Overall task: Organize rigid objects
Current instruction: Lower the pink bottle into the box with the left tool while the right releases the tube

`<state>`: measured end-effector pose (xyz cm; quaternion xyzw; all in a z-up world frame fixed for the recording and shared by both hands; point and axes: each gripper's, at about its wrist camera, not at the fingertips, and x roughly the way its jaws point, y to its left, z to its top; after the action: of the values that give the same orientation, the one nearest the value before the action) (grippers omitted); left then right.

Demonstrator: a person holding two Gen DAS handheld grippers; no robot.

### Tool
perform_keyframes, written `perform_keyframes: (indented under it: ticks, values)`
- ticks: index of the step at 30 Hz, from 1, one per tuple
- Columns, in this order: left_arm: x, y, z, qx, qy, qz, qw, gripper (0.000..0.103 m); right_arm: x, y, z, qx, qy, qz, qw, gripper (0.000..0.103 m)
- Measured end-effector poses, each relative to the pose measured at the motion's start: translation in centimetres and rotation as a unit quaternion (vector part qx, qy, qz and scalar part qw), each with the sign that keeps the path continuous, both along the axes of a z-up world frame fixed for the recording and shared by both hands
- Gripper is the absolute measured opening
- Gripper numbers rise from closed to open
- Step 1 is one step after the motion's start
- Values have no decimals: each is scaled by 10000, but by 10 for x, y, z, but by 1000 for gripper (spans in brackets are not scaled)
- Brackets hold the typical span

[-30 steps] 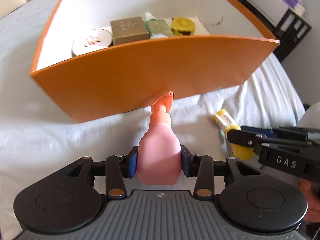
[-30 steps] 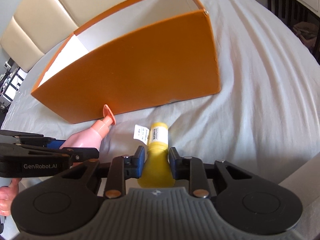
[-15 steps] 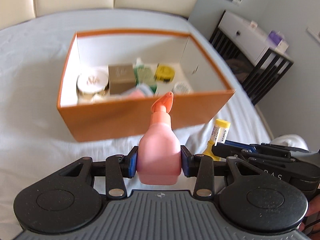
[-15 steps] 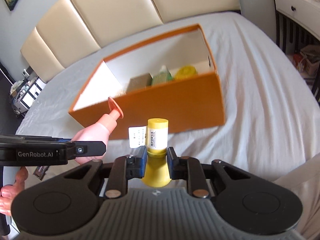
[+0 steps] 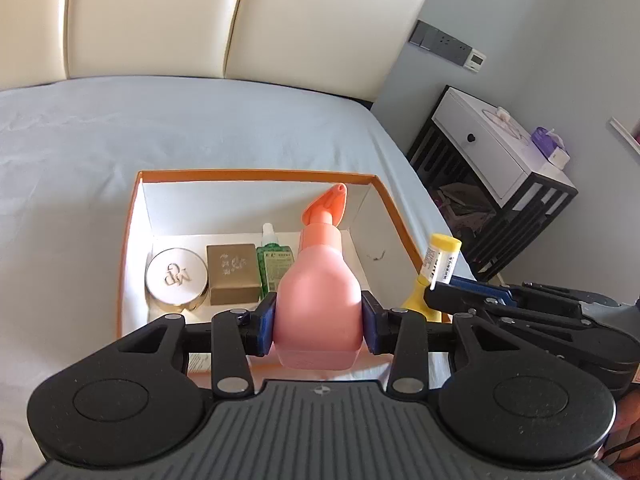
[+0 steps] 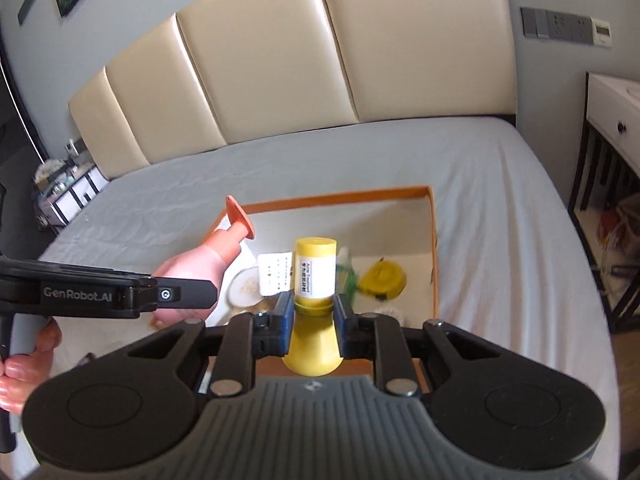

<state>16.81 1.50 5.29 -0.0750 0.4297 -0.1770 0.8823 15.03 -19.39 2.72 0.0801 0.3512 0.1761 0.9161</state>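
A round tin [image 5: 177, 277], a gold box [image 5: 233, 273] and a green bottle [image 5: 274, 264] are already placed inside the orange box [image 5: 256, 175] on the bed [image 5: 80, 140]. The pink spray bottle [image 5: 320, 296] is clamped in the left claw [image 5: 319, 322] and the yellow bottle [image 6: 315, 276] in the right claw [image 6: 311, 320], both held above the near side of the box. These two are judged to be left for placing.

Orange box [image 5: 132, 216] lies on the bed [image 5: 80, 140].
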Motion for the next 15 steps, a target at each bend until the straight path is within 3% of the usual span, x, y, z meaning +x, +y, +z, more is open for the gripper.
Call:
perform_keyframes:
  ticks: [6, 10, 15]
  values:
    - [52, -12, -36, 60, 287, 50, 9996, 47, 65, 15, -27, -389, 440, 134, 9982, 20]
    - [79, -14, -58, 51, 423, 40, 9991, 47, 105, 23, -52, -472, 973, 194, 9939, 20]
    - [100, -13, -74, 9, 554, 58, 9984, 47, 136, 33, -78, -617, 1469, 157, 9871, 20]
